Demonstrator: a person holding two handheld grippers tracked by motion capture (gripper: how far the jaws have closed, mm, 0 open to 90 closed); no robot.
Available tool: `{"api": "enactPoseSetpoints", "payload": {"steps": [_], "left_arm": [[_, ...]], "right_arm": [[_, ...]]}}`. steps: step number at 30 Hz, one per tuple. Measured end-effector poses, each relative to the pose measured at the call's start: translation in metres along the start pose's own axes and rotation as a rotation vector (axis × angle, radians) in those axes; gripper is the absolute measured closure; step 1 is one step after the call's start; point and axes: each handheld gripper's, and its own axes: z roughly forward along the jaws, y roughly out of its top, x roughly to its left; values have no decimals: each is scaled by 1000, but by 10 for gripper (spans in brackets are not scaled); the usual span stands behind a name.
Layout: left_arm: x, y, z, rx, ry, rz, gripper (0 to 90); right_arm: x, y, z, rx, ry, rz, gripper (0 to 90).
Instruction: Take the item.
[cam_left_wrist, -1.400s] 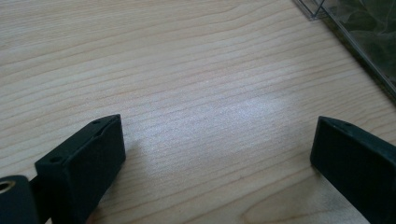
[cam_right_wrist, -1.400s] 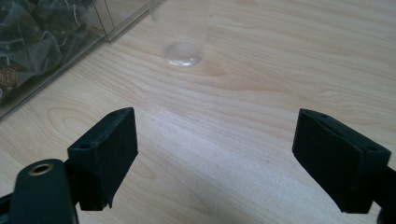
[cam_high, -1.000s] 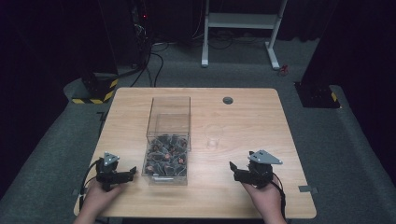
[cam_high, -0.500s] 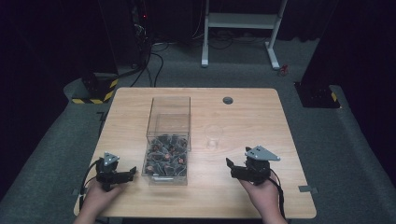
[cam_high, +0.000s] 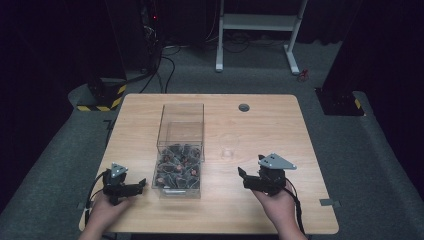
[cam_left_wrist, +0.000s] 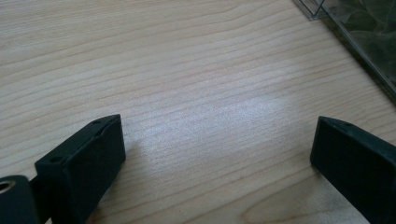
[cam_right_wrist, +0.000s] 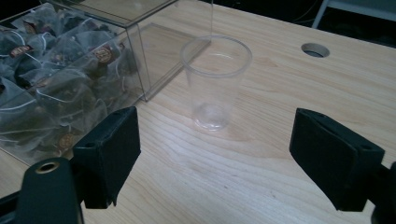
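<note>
A clear plastic box (cam_high: 181, 150) stands left of the table's middle, its near half filled with several tea bags (cam_high: 178, 169) in clear wrappers. An empty clear plastic cup (cam_high: 229, 146) stands upright just right of the box. My right gripper (cam_high: 243, 178) rests near the front edge, a short way in front of the cup, jaws open and empty. In the right gripper view the cup (cam_right_wrist: 215, 84) stands ahead between the jaws of that gripper (cam_right_wrist: 217, 140), with the tea bags (cam_right_wrist: 51, 88) to its left. My left gripper (cam_high: 138, 185) sits open just left of the box, over bare wood (cam_left_wrist: 205, 93).
The wooden table (cam_high: 280, 135) has a round cable hole (cam_high: 244, 107) at the back. The box's far half (cam_high: 181, 122) holds nothing. The box's corner (cam_left_wrist: 369, 37) shows at the upper right of the left gripper view. Dark floor, cables and a white frame lie beyond the table.
My right gripper has edged a little to the left, towards the cup. The left gripper has stayed where it was.
</note>
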Motion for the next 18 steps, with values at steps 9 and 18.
{"api": "enactPoseSetpoints", "payload": {"steps": [9, 18], "left_arm": [[0, 0, 0, 3, -1, 1, 35], [0, 0, 0, 3, -1, 2, 34]], "right_arm": [[13, 10, 6, -8, 47, -23, 184], [31, 20, 14, -17, 90, -47, 198]]}}
